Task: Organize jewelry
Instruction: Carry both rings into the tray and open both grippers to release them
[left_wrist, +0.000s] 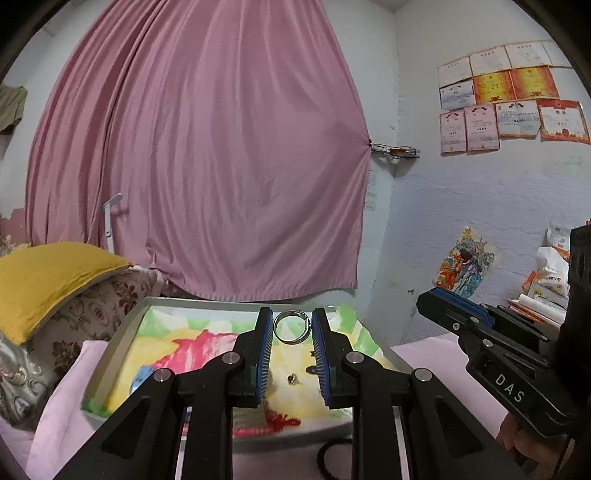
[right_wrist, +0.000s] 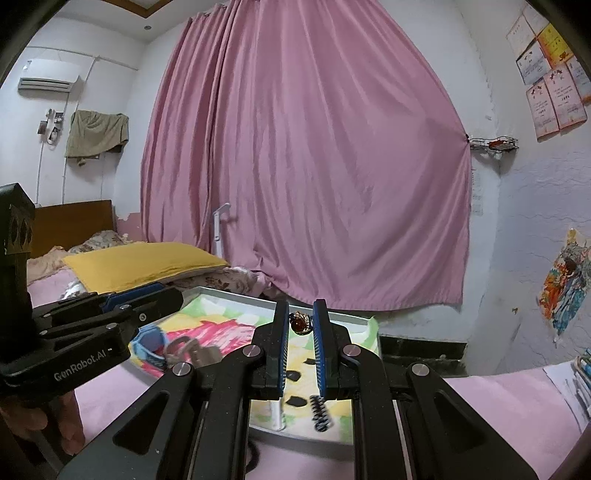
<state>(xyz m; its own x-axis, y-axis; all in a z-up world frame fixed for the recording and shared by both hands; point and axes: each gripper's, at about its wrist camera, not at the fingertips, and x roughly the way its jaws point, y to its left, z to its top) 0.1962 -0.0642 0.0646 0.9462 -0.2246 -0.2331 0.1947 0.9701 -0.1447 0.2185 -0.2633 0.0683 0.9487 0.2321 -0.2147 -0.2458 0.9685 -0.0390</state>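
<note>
My left gripper (left_wrist: 292, 328) is shut on a silver ring (left_wrist: 291, 328), held upright between its blue pads above the tray (left_wrist: 110, 347). My right gripper (right_wrist: 301, 322) is shut on a gold ring with a red stone (right_wrist: 300, 323), also held above the tray (right_wrist: 229, 295). The tray has a grey rim and a colourful lining. On it lie a small red-stone earring (left_wrist: 292, 379), a red tasselled piece (left_wrist: 281, 421), a blue strap (right_wrist: 149, 347), a dark spring-like hair clip (right_wrist: 320, 412) and a white stick (right_wrist: 277, 415). The right gripper also shows in the left wrist view (left_wrist: 458, 310), and the left gripper in the right wrist view (right_wrist: 147, 295).
The tray lies on a pink bed sheet (right_wrist: 480, 398). A yellow pillow (left_wrist: 44, 280) and patterned bedding (left_wrist: 96, 314) lie to the left. A pink curtain (left_wrist: 207, 166) hangs behind. Papers and packets (left_wrist: 546, 273) are stacked at the right.
</note>
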